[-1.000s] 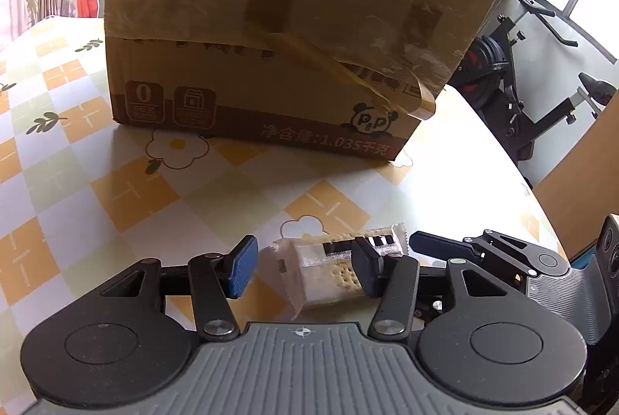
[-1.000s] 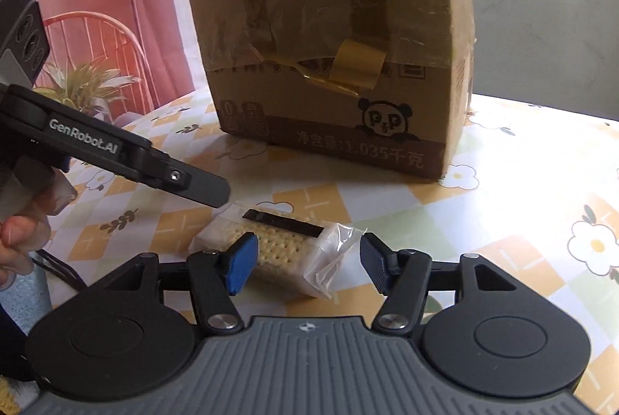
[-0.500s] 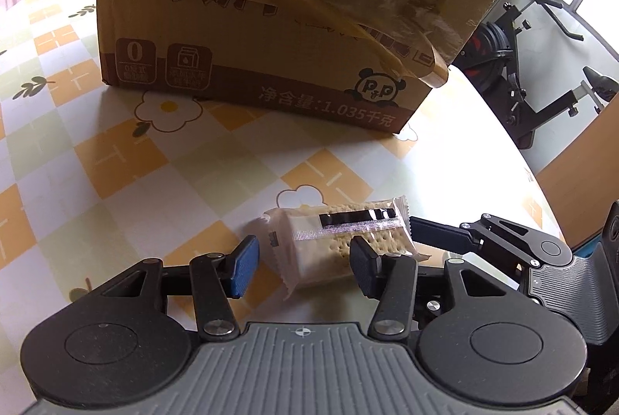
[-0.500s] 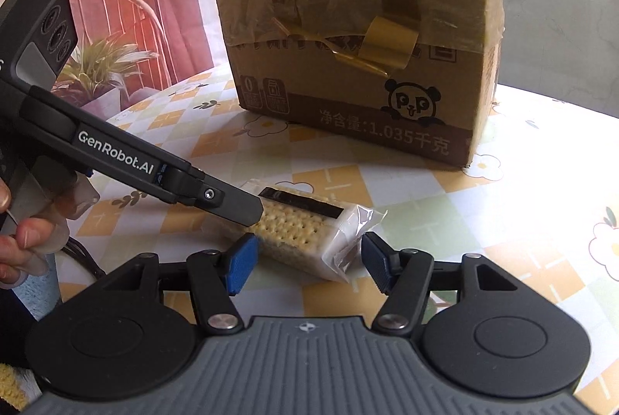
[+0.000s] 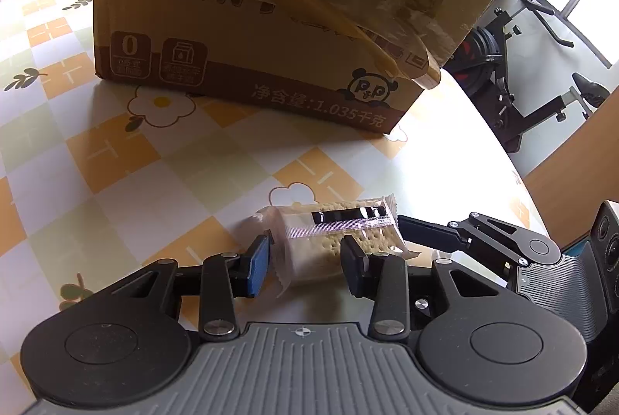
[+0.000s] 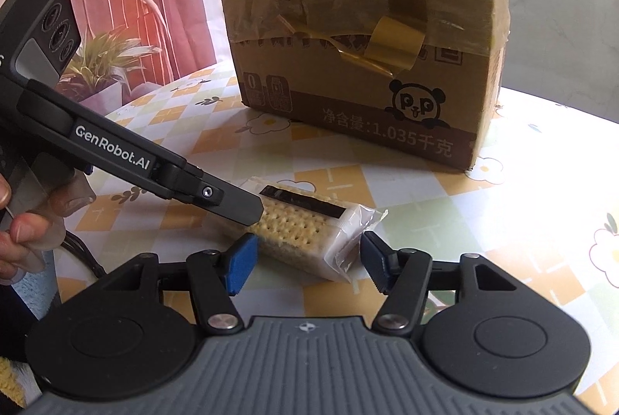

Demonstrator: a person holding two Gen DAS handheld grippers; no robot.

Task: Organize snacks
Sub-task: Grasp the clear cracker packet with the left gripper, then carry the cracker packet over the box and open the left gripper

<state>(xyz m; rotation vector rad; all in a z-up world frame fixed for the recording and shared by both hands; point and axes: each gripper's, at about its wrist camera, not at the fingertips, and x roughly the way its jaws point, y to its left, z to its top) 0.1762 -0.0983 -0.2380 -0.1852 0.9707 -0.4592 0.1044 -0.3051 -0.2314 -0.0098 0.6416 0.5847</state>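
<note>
Cracker pack (image 5: 336, 241) end hidden btwn closing left gripper (image 5: 305, 262) jaws

Box (image 5: 271, 28) top cut off by frame edge; cracker pack (image 6: 305, 229) left end hidden behind left tongs (image 6: 247, 212).

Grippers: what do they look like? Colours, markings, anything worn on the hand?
Both match: black linkage fingers with blue pads, round black pivot housings, silver pins, and a ribbed grey base. The left gripper carries white "GenRobot.AI" lettering and a three-lens module. The hand holding it appears to wear clear fingertip covers.
</note>
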